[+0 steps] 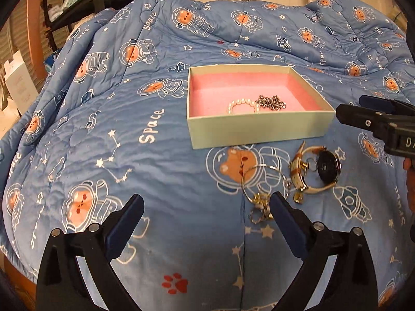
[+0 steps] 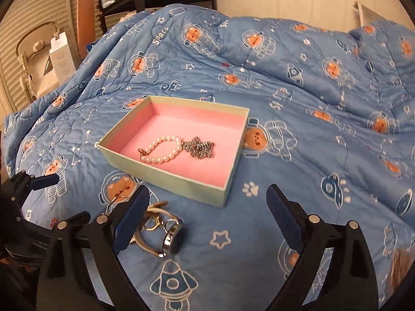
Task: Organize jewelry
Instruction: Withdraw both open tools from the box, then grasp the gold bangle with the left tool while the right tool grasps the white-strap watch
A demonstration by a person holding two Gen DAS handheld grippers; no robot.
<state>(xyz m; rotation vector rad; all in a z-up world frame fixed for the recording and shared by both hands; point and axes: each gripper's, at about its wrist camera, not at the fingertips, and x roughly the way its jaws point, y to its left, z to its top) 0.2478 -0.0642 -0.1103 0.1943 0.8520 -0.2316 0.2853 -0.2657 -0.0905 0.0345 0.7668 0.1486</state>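
Where the blue space-print quilt (image 1: 160, 155) covers the bed, sits a shallow pale-green box (image 1: 259, 129) with pink foam lining, long axis running across the bed in the left wrist view, lidless. Holds two pieces near its front wall: a white pearl bracelet (image 2: 162, 150) lying as a flat open loop with a small gold clasp at its left end, and just beside it, touching at the right, a silver chain (image 2: 198, 147) bunched into a tangled heap. Leaves the rest of the pink floor bare.

Just in front of the box, on the quilt, lies a cluster of loose jewelry. Includes a watch (image 1: 316, 168) with a cream strap and gold trim, resting on its side with the dark round face turned up and rightward, strap curled into a loop. Next to it, on the left, thin silver hoop rings (image 1: 259, 178) overlapping, with small gold charms (image 1: 259, 202) below them, too small to tell apart.

Left tool (image 1: 207, 215) released, jaws spread wide above the quilt, right finger just beside the gold charms, gripping nothing. Right tool (image 2: 207, 207) likewise spread wide, empty, left finger over the watch and hoops, hovering near the box's front corner.
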